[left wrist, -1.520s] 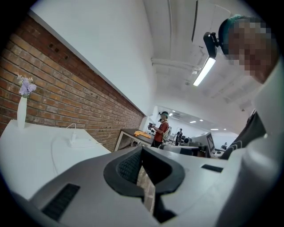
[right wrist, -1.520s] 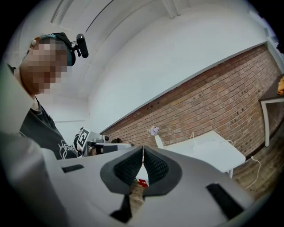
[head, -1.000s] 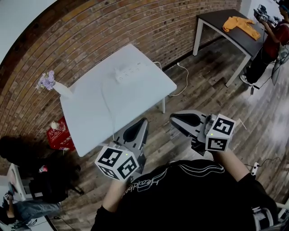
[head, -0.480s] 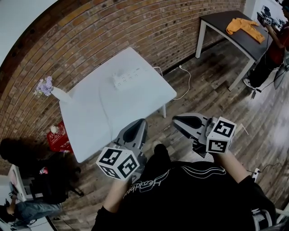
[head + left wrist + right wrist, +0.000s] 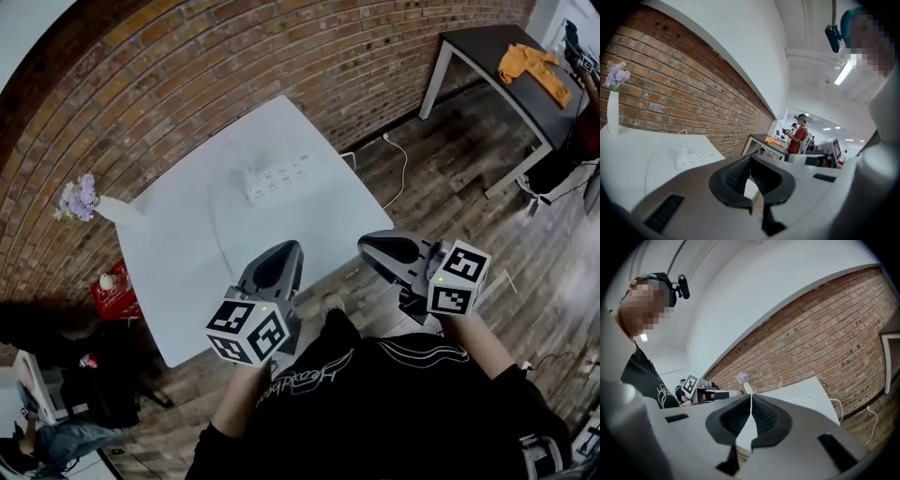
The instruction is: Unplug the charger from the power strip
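Note:
A white power strip [image 5: 278,177] lies near the far edge of a white table [image 5: 178,253], with a white charger [image 5: 251,175] plugged in at its left end and a white cable curving toward the table's near side. The left gripper view shows the power strip [image 5: 696,159] ahead on the table. My left gripper [image 5: 286,249] is shut and empty, over the table's near edge. My right gripper [image 5: 366,245] is shut and empty too, just off the table's near right corner, above the floor. Both are well short of the strip.
A white vase with purple flowers [image 5: 89,202] stands at the table's left corner. A brick wall runs behind the table. A dark table [image 5: 487,47] with an orange cloth [image 5: 532,67] is at the far right. A red box [image 5: 112,286] sits on the wooden floor.
Both grippers have moved closer to the white table; the left one now reaches over its near edge. The table and power strip appear larger and nearer. Jaws stayed shut.

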`<move>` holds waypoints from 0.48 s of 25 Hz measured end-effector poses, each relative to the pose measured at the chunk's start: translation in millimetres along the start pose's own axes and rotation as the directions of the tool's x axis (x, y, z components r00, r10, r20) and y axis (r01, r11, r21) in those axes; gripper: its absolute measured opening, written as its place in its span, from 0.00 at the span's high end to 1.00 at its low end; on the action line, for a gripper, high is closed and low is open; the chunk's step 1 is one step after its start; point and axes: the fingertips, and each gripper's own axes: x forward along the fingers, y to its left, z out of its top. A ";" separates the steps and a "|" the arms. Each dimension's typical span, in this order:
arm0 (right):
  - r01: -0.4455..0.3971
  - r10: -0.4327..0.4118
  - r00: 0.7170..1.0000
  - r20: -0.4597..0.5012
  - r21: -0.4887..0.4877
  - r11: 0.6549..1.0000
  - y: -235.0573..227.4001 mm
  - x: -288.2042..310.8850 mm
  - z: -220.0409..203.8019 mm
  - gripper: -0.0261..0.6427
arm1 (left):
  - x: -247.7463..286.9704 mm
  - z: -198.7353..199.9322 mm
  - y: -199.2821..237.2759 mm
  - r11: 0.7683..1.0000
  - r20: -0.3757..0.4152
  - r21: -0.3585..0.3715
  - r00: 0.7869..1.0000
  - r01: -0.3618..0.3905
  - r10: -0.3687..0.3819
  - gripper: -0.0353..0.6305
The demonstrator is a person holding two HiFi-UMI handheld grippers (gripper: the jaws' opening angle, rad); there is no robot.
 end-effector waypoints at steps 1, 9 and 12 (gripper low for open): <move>0.000 0.000 1.000 -0.005 0.008 1.000 -10.1 11.1 3.7 0.96 | 7.2 5.7 12.0 1.000 -0.002 -0.001 1.000 -0.006 0.006 0.94; -0.001 0.004 0.998 -0.062 0.052 0.999 -76.9 88.0 21.1 0.96 | 46.8 39.2 102.5 0.999 -0.019 -0.024 0.999 -0.044 0.043 0.94; -0.010 0.014 0.995 -0.099 0.042 0.999 -92.4 104.3 22.4 0.96 | 52.1 46.1 127.8 0.996 -0.016 -0.041 0.997 -0.081 0.081 0.94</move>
